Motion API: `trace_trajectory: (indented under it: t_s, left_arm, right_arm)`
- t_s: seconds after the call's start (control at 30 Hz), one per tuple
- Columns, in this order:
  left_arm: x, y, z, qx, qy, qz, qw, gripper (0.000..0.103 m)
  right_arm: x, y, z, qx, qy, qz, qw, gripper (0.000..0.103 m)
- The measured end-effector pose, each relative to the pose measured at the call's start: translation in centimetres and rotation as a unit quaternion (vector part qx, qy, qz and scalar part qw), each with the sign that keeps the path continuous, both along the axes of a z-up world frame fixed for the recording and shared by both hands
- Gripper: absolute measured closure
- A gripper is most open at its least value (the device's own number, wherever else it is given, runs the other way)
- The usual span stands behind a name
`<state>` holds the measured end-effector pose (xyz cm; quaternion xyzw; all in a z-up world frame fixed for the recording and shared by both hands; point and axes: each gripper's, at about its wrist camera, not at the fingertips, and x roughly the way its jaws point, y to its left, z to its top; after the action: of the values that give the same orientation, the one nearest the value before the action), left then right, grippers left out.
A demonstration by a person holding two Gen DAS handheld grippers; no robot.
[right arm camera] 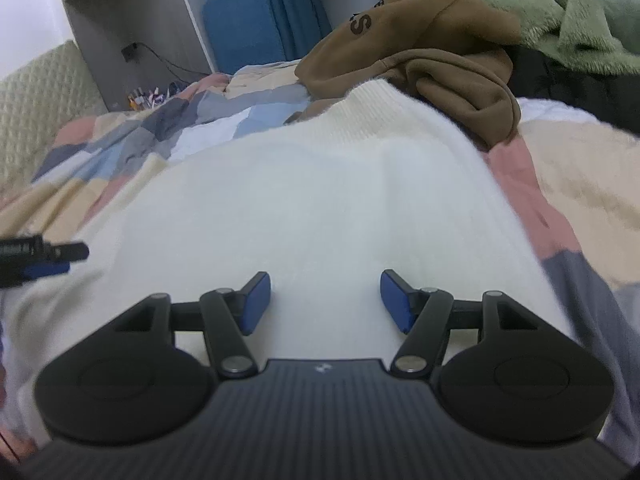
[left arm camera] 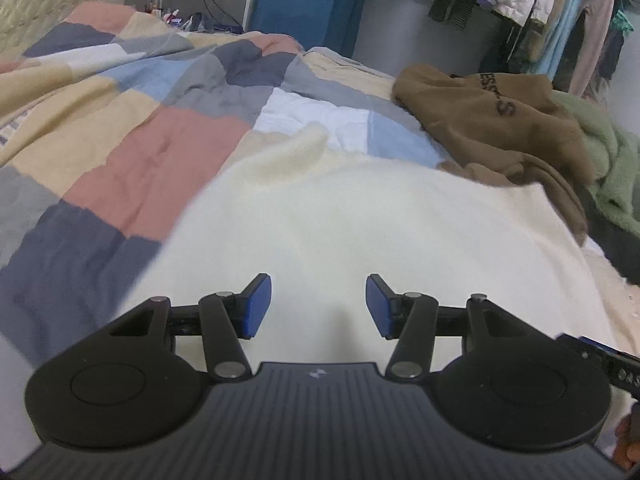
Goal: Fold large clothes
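Jaws of both grippers parted above cream sweater (left arm camera: 360, 220).

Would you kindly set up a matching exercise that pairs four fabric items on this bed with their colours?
Items:
1. sweater spread out in front of both cameras
2. hoodie with dark lettering
3. fleece bunched beside the hoodie
4. quilt covering the bed

Colours:
A. green
B. patchwork of pink, blue, grey and cream
C. cream white
D. brown

Pairs: 1-C, 2-D, 3-A, 4-B
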<state>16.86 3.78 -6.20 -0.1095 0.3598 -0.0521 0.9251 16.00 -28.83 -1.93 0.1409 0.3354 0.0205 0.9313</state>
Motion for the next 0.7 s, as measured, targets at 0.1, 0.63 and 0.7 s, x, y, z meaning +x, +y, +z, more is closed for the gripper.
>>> trace_trajectory:
  t_s: [0.1, 0.63, 0.7]
  left_arm:
    - [-2.3, -0.4, -0.1, -0.001, 0.002, 0.009, 1.0000, 0.044]
    - [-7.4, -1.1, -0.3, -0.050, 0.017, 0.024, 0.9983, 0.039]
    - [-6.9, -0.8, -0.5, -0.061, 0.025, 0.028, 0.9974, 0.038]
  right_arm:
    - [-0.9, -0.3, 0.4, 0.009, 0.002, -0.014, 1.000, 0.041]
    - [-7.0, -0.8, 0.6, 0.254, 0.038, -0.013, 0.966, 0.019]
    - [-6.5, -0.8, -0.1, 0.289, 0.054, -0.015, 0.956, 0.017]
